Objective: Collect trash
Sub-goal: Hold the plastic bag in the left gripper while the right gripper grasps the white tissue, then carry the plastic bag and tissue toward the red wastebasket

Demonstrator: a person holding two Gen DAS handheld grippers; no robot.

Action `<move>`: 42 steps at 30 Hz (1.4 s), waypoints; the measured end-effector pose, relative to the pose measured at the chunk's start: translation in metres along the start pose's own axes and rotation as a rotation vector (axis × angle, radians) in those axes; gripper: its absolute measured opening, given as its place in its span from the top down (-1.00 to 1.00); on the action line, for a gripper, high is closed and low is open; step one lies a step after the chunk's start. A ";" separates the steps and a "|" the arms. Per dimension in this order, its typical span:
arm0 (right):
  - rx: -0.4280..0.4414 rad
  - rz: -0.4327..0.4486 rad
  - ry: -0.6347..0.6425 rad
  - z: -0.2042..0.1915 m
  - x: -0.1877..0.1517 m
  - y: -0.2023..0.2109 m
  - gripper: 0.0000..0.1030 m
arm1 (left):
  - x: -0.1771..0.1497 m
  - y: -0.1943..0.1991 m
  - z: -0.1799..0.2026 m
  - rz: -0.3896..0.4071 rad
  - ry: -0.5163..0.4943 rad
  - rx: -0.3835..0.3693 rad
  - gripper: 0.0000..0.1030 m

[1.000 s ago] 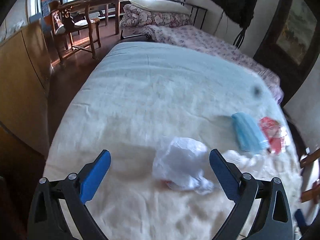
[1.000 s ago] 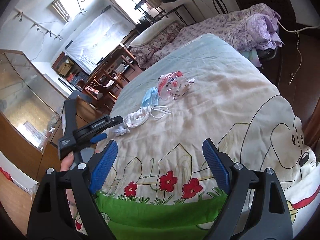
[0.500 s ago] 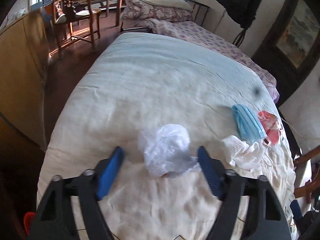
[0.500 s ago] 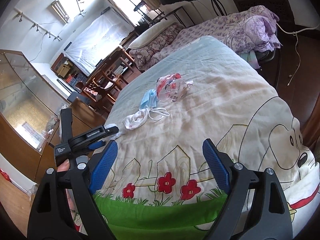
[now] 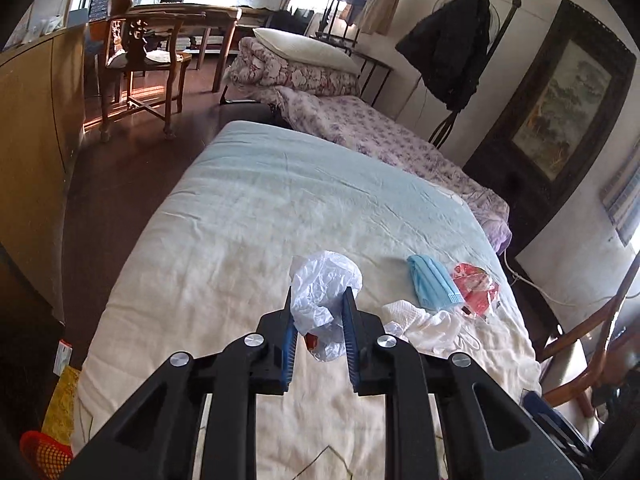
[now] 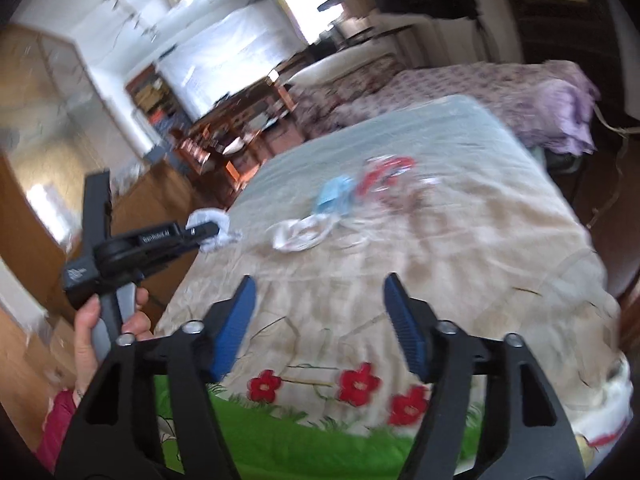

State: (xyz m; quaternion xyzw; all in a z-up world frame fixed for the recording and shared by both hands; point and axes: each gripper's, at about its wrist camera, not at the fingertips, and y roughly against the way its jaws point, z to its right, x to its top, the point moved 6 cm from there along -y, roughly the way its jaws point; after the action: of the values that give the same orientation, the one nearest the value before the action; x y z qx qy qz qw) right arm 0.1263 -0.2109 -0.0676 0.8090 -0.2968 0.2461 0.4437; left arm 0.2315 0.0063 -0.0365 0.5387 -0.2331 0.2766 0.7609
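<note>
The left gripper [image 5: 318, 316] was clamped on a crumpled white plastic bag [image 5: 324, 292], its blue pads pressed into the bag's sides. Most of the bag bulged out past the fingertips, above the cream blanket [image 5: 224, 264]. Just beyond and to the right of those tongs lay a white cloth scrap [image 5: 424, 320], a blue face mask [image 5: 430, 286] and a red wrapper [image 5: 476, 288] — close together, the mask and wrapper touching. The right gripper [image 6: 320, 316] hung over the blanket's flowered end with nothing between its fingers — its jaws stood apart and were closing. To its left, a hand [image 6: 92, 320] held the left gripper's handle.
</note>
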 end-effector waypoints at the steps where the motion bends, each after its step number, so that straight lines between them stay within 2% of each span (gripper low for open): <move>1: 0.012 -0.031 0.000 -0.003 0.003 -0.011 -0.08 | 0.001 0.003 0.000 0.007 0.005 -0.004 0.60; 3: 0.026 -0.072 -0.011 -0.007 0.008 -0.028 -0.02 | 0.003 0.008 -0.004 0.025 0.020 -0.005 0.60; 7: 0.051 -0.138 -0.071 -0.009 0.017 -0.065 -0.01 | 0.006 0.010 -0.005 0.035 0.025 0.007 0.60; 11: 0.024 -0.137 -0.112 -0.009 0.022 -0.091 -0.01 | 0.005 0.009 -0.001 0.030 0.000 0.020 0.60; 12: -0.008 -0.131 -0.112 -0.008 0.023 -0.098 0.06 | 0.005 0.009 -0.001 0.030 -0.007 0.025 0.60; 13: -0.033 -0.123 -0.113 -0.005 0.023 -0.101 0.24 | 0.005 0.008 -0.001 0.027 -0.009 0.026 0.60; 14: -0.038 -0.121 -0.114 -0.005 0.022 -0.101 0.77 | 0.004 0.008 -0.001 0.025 -0.008 0.026 0.60; 15: -0.020 -0.110 -0.123 -0.006 0.022 -0.097 0.92 | 0.004 0.007 -0.002 0.022 -0.003 0.025 0.60; 19: 0.053 0.008 -0.072 -0.019 0.028 -0.050 0.92 | 0.005 0.010 -0.007 0.030 0.016 0.016 0.60; 22: 0.093 0.039 -0.062 -0.020 0.018 -0.020 0.92 | 0.004 0.013 -0.007 0.035 0.018 0.012 0.60; 30: 0.045 -0.001 -0.043 -0.005 -0.007 0.006 0.91 | 0.000 0.019 0.001 0.041 -0.014 0.000 0.60; 42: 0.034 0.011 -0.052 -0.002 -0.004 0.008 0.91 | -0.013 0.037 0.022 0.084 -0.085 -0.061 0.60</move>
State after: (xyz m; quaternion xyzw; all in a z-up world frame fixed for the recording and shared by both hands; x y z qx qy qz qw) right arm 0.1177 -0.2110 -0.0651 0.8209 -0.3085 0.2322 0.4207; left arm 0.1960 -0.0071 -0.0121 0.5162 -0.2959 0.2779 0.7541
